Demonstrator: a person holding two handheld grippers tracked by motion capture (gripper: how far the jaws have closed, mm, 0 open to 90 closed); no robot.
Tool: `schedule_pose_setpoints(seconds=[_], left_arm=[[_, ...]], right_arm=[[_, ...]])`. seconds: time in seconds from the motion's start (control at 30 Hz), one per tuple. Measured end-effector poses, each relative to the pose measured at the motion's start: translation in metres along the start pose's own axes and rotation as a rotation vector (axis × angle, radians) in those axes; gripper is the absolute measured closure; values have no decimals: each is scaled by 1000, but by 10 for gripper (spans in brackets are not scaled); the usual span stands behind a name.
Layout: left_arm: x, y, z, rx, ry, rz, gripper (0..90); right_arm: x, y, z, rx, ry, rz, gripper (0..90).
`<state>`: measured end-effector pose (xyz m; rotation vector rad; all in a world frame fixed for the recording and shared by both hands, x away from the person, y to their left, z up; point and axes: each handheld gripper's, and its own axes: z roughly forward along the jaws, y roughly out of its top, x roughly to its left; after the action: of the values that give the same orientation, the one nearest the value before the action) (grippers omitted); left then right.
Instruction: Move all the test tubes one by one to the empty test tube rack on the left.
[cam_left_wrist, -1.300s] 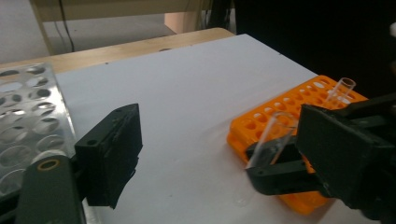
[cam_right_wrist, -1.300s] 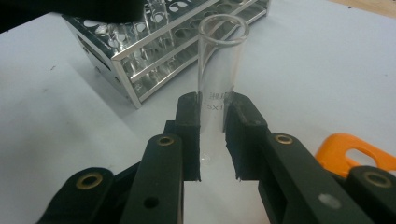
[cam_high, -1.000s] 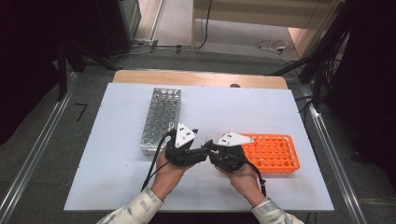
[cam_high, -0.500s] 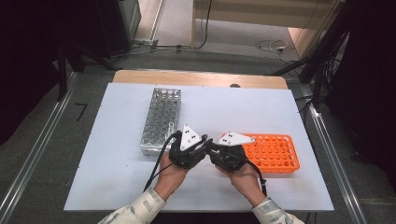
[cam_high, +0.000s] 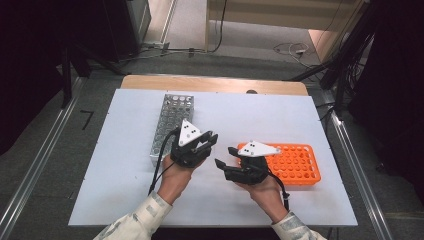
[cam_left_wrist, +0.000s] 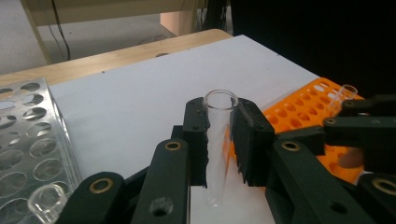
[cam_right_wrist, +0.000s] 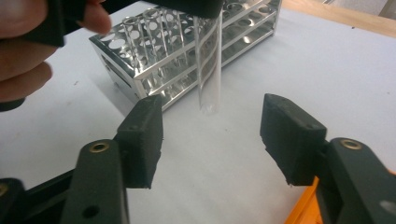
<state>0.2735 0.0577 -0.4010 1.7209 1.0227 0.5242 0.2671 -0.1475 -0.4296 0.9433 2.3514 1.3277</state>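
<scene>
- Nearest the person, the two hands come in over the white tabletop (cam_high: 125, 200), each holding a black two-jaw tool.
- The left tool (cam_left_wrist: 219, 140) is clenched on a clear glass test tube (cam_left_wrist: 218, 135), gripped upright between its pads with the open mouth above them and the rounded bottom hanging free above the tabletop.
- The right tool (cam_right_wrist: 210, 137) is released, its jaws spread wide and empty; from its own camera the tube's lower end (cam_right_wrist: 208, 70) hangs just beyond the gap between the pads, not yet inside it.
- In the high view the left tool (cam_high: 192, 147) and the right tool (cam_high: 237, 165) sit close together, mid-tabletop, between the two racks.
- Just beside the right tool lies a flat orange plastic tube rack (cam_high: 295, 162); one clear tube appears to stand at its far edge in the left gripper view.
- Farther off on the left stands a tall silver metal rack (cam_high: 172, 117) full of round holes, with some clear tubes in it.
- Risks, as I judge them: this looks like a handover, and smooth glass may slip if the left tool lets go before the right has closed; a squeeze off-centre could tilt the tube; pinching too hard could crack it.
</scene>
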Motion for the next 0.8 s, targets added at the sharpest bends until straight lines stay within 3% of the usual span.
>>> schedule_pose_setpoints(seconds=[0.3,0.4,0.47,0.8], left_arm=[[19,14,3,-8,51,-30,752],[24,20,4,-16,46,-55,751],[26,22,5,-15,54,-52,752],[46,31,9,-32,121,-85,752]], right_arm=[[0,-1,-6,-2,7,-2,358],[0,-1,-7,-4,4,-3,359],[0,-1,-7,-6,3,-4,360],[1,-1,-6,-5,-1,2,365]])
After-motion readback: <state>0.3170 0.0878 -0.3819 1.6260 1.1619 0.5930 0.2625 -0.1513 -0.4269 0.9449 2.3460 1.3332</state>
